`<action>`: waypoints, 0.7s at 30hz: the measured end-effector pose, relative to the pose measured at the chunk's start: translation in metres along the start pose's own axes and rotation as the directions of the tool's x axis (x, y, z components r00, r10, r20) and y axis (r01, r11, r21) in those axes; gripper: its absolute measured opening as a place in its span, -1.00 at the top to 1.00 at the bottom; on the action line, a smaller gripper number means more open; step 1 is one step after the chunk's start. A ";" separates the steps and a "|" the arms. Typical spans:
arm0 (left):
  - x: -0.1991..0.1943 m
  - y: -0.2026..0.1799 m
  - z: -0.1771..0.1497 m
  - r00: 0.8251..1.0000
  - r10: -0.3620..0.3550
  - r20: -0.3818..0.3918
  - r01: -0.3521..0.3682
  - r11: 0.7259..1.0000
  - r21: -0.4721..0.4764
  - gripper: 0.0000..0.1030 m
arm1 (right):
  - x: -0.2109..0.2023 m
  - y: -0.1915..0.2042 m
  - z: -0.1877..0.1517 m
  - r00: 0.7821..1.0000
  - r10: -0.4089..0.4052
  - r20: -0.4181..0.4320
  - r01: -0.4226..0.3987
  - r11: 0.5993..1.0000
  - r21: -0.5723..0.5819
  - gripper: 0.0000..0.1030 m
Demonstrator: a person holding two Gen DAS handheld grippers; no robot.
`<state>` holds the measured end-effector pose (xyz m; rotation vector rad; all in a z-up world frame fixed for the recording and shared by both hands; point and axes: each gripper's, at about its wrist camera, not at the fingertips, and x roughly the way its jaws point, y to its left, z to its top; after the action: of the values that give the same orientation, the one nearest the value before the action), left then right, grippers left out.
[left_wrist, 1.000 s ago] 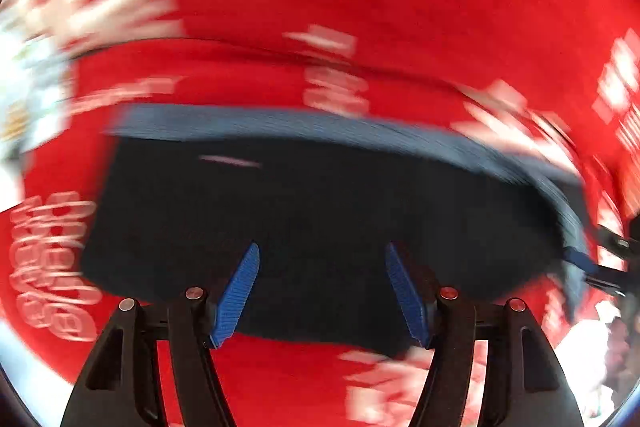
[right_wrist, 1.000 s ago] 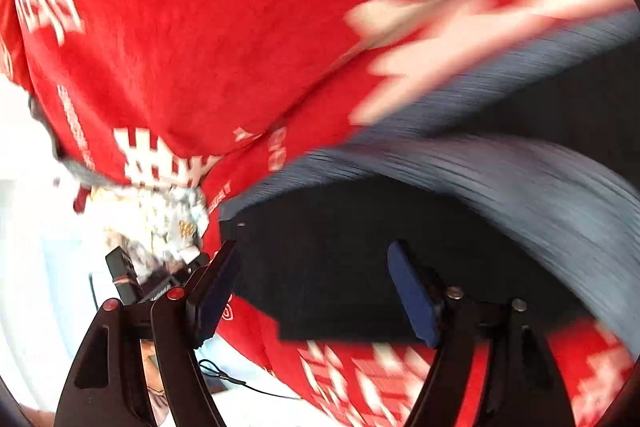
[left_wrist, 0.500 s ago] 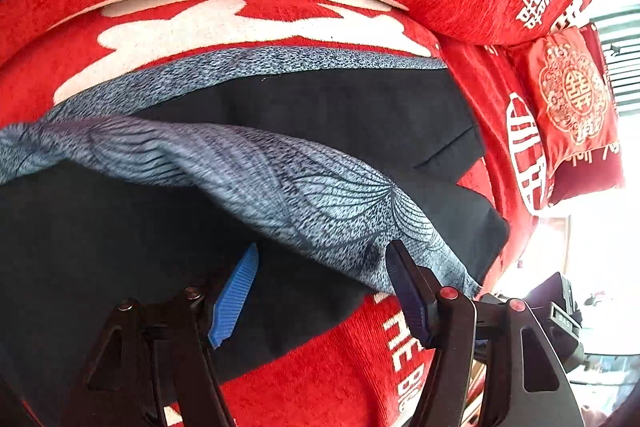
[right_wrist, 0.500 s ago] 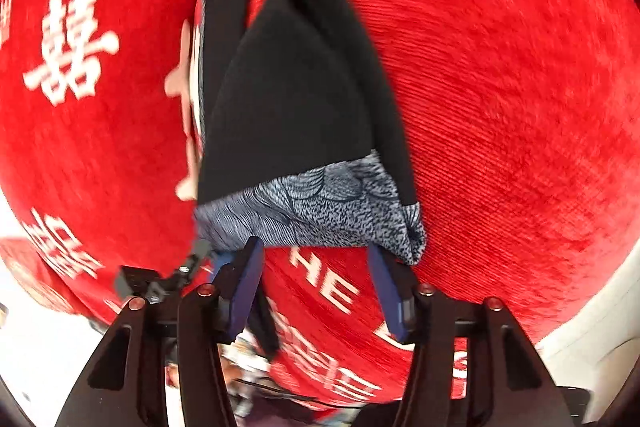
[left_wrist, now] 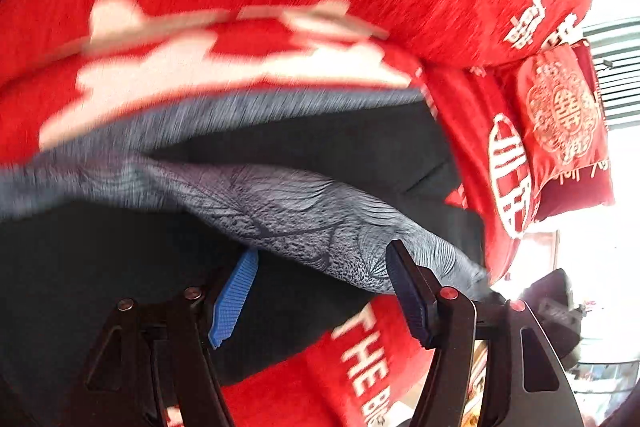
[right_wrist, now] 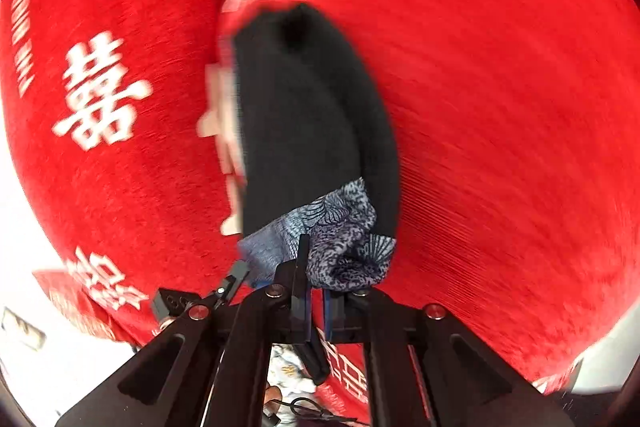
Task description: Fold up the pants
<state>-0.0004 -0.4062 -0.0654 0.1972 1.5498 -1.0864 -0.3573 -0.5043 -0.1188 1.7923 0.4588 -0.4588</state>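
The black pants (left_wrist: 328, 151) with a grey patterned waistband (left_wrist: 304, 215) lie on a red blanket. In the left wrist view my left gripper (left_wrist: 320, 291) is open, its blue fingers either side of the waistband's folded edge. In the right wrist view the pants (right_wrist: 304, 115) stretch away as a long black strip. My right gripper (right_wrist: 316, 287) is shut on the grey patterned waistband (right_wrist: 344, 243) at the near end.
The red blanket (right_wrist: 500, 127) with white characters covers the whole surface. A red embroidered cushion (left_wrist: 560, 111) sits at the right in the left wrist view. Bright floor and a dark device (right_wrist: 192, 303) lie below the blanket's edge.
My right gripper has closed on the waistband. My left gripper stays open at the waistband and the view has shifted slightly.
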 end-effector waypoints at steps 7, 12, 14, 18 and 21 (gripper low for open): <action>0.001 -0.013 0.073 0.986 0.112 0.123 -0.117 0.993 0.030 -0.30 | 0.040 0.119 0.090 0.994 -0.105 -0.028 0.089 0.933 -0.350 0.73; -0.018 -0.002 0.085 0.972 0.156 0.178 -0.160 0.987 0.008 -0.30 | 0.057 0.165 0.106 0.981 -0.192 0.029 0.181 0.851 -0.493 -0.34; -0.019 0.006 0.075 0.968 0.196 0.159 -0.199 0.980 0.005 -0.30 | 0.046 0.154 0.099 0.977 -0.202 0.065 0.209 0.857 -0.472 -0.34; -0.014 0.026 0.041 0.955 0.278 0.099 -0.279 0.960 -0.005 -0.30 | 0.031 0.099 0.096 0.947 -0.305 0.103 0.322 0.889 -0.324 -0.17; -0.005 0.040 0.015 0.952 0.300 0.054 -0.299 0.954 -0.026 -0.30 | 0.022 0.063 0.099 0.935 -0.335 0.114 0.351 0.916 -0.192 -0.06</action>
<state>0.0376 -0.3929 -0.0798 0.3735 1.4230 -0.8309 -0.3131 -0.6145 -0.1043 1.4866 0.7453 -0.6967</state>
